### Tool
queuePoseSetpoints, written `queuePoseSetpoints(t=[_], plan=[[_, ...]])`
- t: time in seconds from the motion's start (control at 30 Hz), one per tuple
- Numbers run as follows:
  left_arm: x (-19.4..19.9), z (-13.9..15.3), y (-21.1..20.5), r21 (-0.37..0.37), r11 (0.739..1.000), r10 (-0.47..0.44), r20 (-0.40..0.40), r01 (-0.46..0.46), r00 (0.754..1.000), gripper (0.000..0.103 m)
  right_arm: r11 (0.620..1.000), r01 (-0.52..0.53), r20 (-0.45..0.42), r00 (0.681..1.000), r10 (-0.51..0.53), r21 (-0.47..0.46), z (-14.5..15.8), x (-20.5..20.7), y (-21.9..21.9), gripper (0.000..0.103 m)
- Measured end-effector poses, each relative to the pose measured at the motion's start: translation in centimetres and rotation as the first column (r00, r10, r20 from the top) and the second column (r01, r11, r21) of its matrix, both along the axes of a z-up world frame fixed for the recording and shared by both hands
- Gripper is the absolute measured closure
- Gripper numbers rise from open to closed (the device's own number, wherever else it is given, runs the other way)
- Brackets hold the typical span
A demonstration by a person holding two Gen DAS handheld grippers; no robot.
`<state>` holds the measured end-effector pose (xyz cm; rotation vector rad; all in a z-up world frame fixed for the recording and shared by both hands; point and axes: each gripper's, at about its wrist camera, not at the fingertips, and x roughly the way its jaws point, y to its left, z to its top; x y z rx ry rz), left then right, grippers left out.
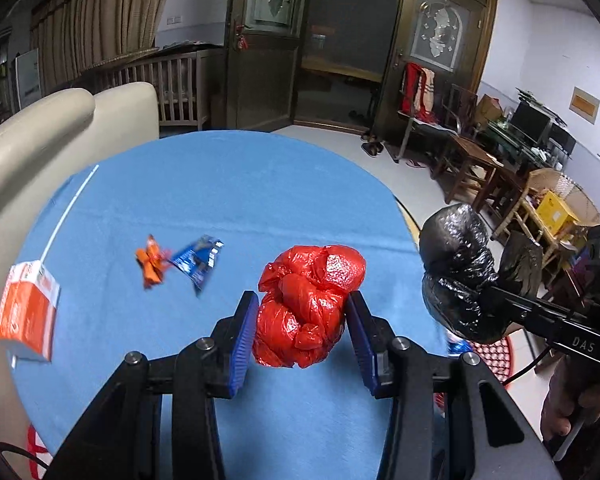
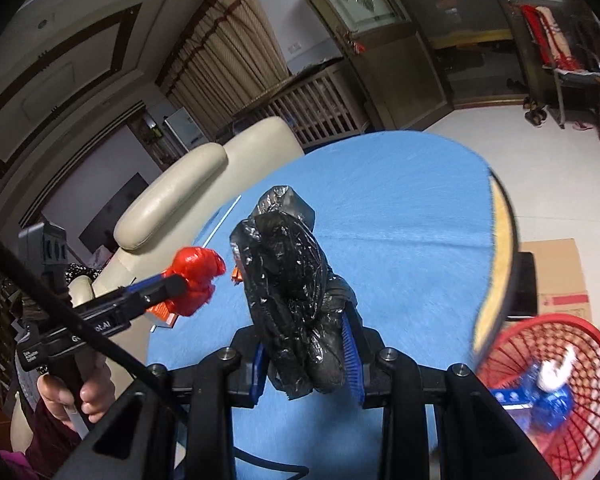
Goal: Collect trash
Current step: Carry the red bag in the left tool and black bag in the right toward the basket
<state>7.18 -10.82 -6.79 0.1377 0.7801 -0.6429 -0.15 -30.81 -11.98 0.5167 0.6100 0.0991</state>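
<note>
1. A round table [image 1: 228,184] under a blue cloth carries the litter.
2. On the cloth, ahead-left of the left tool: an orange wrapper [image 1: 151,261] touching a blue wrapper [image 1: 198,258].
3. Far left, at the table's edge, lies an orange-and-white carton [image 1: 28,312].
4. A thin white straw [image 1: 70,208] lies beyond the carton.

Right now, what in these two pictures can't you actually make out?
- Red mesh plastic basket: right wrist view blurs it and the edge cuts it off; its blue contents are unidentifiable.
- Orange-and-white carton: print too blurred in the left wrist view.
- Crumpled black plastic bag: hides the table behind it.
</note>
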Motion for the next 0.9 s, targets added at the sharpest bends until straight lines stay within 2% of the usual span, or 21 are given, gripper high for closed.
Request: queuePoseSetpoints(t=[0.17, 0.53, 0.9], plan=[[-2.5, -0.1, -1.9, 0.036, 0.999, -0.018, 0.022, 0.017, 1.0, 0.056, 0.999, 0.035, 0.027, 0.999, -0.034, -0.028, 0.8, -4.3, -0.1, 0.069], [-6.9, 0.0, -5.8, 0.103, 0.993, -0.069, 0.089, 0.059, 0.994, 0.056, 0.995, 0.091, 0.067, 0.994, -0.087, -0.05, 1.4, -10.0, -2.4, 0.069], [-8.2, -1.5, -9.5, 0.151, 0.986, -0.088, 0.072, 0.076, 0.994, 0.056, 0.986, 0.163, 0.066, 0.985, -0.162, -0.014, 0.4, -14.3, -6.0, 0.069]])
